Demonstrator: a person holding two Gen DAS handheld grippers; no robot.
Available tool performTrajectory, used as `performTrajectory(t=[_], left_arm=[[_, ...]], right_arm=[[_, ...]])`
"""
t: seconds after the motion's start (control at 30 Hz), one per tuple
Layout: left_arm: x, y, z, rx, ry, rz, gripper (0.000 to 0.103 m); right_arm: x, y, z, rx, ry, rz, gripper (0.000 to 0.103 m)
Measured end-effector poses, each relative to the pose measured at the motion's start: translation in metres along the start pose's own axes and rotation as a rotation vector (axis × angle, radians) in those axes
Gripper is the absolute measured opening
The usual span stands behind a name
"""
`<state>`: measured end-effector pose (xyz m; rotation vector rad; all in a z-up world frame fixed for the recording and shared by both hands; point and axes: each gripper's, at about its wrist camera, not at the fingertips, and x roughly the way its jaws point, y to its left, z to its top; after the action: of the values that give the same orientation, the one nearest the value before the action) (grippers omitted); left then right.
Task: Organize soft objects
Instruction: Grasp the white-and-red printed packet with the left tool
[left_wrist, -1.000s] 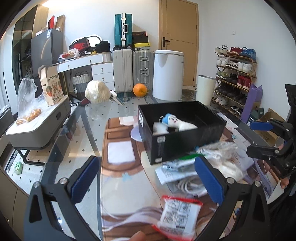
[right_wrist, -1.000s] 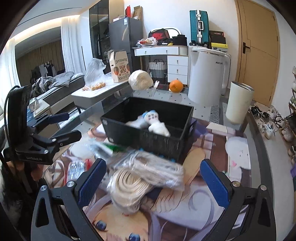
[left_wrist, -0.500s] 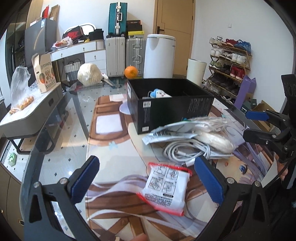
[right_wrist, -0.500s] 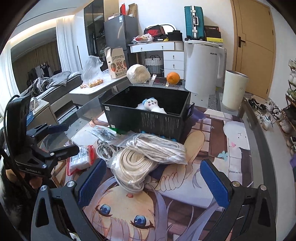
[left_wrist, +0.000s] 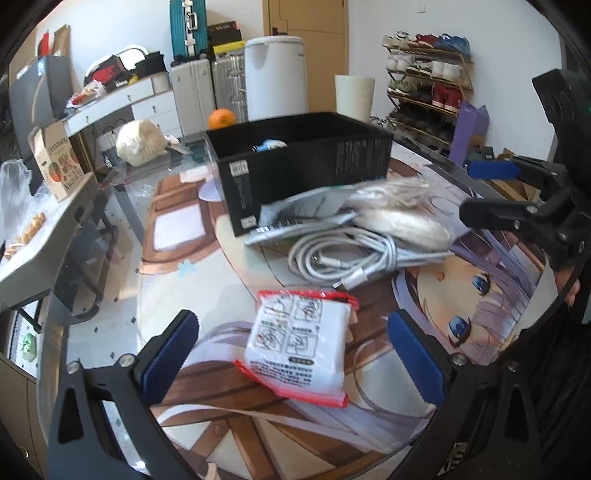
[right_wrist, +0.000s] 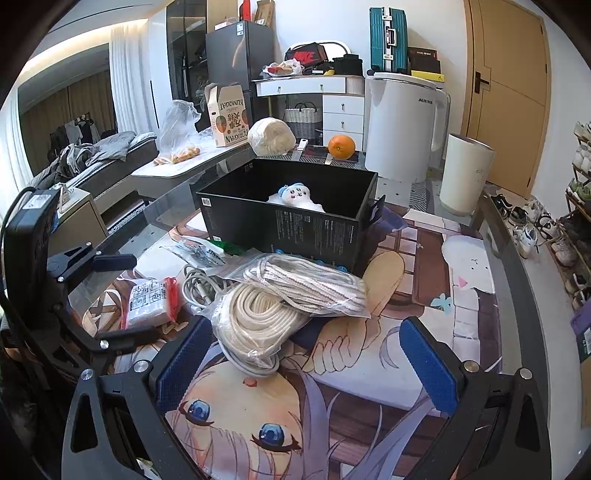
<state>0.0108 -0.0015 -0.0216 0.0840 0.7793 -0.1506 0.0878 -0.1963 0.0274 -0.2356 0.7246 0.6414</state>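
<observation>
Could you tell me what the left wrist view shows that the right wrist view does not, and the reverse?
Only the left wrist view shows the printed front of the red-edged packet, lying between the open left gripper's fingers, and the purple bag by the shoe rack.

Only the right wrist view shows the plush's face inside the box, the bed, and the rabbit print on the mat, with the right gripper open behind the bagged rope.

Both show the black box, bagged rope, white cable, orange and each other's gripper.
</observation>
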Motion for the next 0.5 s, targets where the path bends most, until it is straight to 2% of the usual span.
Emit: performTrajectory(t=[0.13,0.23,0.37,0.43,0.5], left_arm=[[0.0023,-0.0009,-0.0021,0.001,0.022,-0.022,0.099],[0.0024,-0.0004,-0.0024,-0.002,0.028,-0.031,0.09],[0.0049,0.0012,-0.0037,-0.011,0.048,-0.036,0.073],[0.0047,0.0022,-0.0042,-0.016,0.055,-0.04,0.07],[0.0042,0.003,-0.0039,-0.017,0.056,-0.042,0.06]], right_arm=[[0.0014,-0.001,0.0001,0.002,0.005,-0.002,0.103],[0.0025,-0.001,-0.0002,0.0,0.008,-0.006,0.103],[0.0033,-0.0013,-0.0004,-0.001,0.009,-0.012,0.103],[0.0041,-0.0017,-0.0004,-0.001,0.01,-0.015,0.103],[0.0045,-0.0021,0.0,0.0,0.011,-0.016,0.103]])
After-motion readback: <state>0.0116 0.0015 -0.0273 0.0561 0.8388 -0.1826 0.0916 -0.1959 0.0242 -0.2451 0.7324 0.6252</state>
